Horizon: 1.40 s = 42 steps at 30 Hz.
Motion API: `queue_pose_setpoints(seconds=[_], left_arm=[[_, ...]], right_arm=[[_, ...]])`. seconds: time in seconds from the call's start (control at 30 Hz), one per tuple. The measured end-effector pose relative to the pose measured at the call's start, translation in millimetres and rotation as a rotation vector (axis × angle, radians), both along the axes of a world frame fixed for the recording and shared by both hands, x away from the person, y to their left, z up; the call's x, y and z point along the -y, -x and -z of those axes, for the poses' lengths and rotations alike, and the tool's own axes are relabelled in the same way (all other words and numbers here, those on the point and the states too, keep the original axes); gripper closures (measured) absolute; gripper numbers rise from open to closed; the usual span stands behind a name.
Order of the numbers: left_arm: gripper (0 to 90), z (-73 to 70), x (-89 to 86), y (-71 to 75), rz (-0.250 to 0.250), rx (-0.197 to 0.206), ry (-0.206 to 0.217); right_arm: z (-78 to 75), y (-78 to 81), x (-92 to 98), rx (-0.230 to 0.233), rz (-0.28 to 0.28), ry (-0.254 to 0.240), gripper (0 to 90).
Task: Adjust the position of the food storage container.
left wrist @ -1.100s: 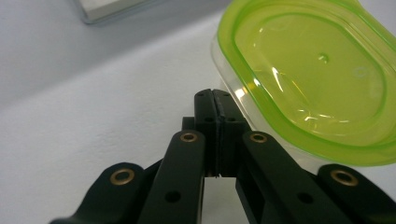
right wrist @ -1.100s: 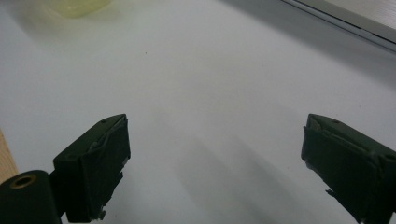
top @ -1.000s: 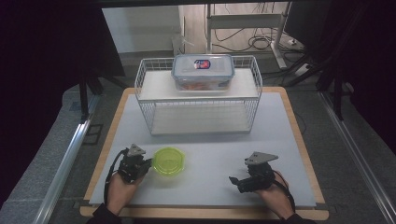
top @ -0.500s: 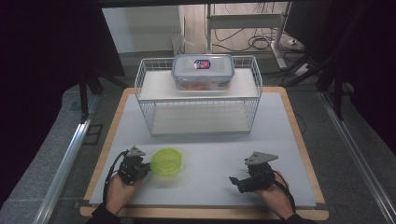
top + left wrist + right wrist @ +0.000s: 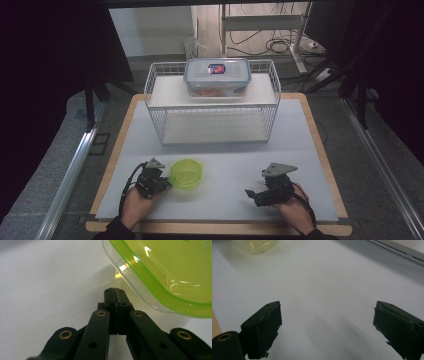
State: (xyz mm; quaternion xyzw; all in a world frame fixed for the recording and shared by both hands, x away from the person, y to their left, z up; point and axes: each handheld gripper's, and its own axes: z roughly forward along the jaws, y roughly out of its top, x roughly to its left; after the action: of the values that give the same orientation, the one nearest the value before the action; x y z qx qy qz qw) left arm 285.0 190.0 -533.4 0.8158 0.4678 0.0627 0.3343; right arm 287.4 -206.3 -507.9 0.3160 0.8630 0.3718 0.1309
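Left gripper (image 5: 115, 293), jaws pressed together on nothing, sits just beside the green container (image 5: 186, 173) near the table's front edge; right gripper (image 5: 327, 322) gapes wide, well apart. Closed tips could shove the light container sideways rather than catching its rim.

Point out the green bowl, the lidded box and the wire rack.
green bowl (image 5: 186, 174), high view, its centre.
lidded box (image 5: 217, 75), high view, middle of the lid.
wire rack (image 5: 216, 127), high view, front mesh wall.
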Motion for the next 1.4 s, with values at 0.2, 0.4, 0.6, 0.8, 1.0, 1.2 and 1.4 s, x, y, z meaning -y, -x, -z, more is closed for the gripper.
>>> queue_pose_setpoints(seconds=[0.2, 0.4, 0.6, 0.8, 1.0, 1.2, 1.4], left_arm=[[90.0, -0.5, 16.8, -3.8, 0.039, 0.002, -0.001], [90.0, -1.2, 34.5, -6.8, 0.065, 0.008, 0.002], [90.0, -1.3, 51.8, -9.3, 0.103, 0.012, 0.005], [90.0, -1.9, 72.5, -12.1, 0.13, 0.023, 0.012], [90.0, -3.0, 85.0, -11.4, 0.153, 0.044, -0.017], [86.7, -9.2, 76.6, -9.2, 0.13, 0.093, -0.039], [72.0, -15.2, 65.7, -2.2, 0.103, 0.148, -0.092]], right_arm=[[0.1, -0.3, 0.4, -0.003, 0.004, 0.002, 7.9], [0.1, -0.7, 1.0, -0.005, 0.007, 0.002, 7.8], [0.1, -1.4, 2.0, -0.006, 0.011, 0.004, 7.8], [0.0, -2.1, 3.0, -0.007, 0.014, 0.005, 7.9], [0.0, -3.1, 5.2, -0.01, 0.023, 0.004, 7.8], [-0.8, -3.3, 6.6, -0.008, 0.026, 0.002, 7.8], [-1.2, -3.5, 7.4, -0.007, 0.028, -0.003, 7.9]])
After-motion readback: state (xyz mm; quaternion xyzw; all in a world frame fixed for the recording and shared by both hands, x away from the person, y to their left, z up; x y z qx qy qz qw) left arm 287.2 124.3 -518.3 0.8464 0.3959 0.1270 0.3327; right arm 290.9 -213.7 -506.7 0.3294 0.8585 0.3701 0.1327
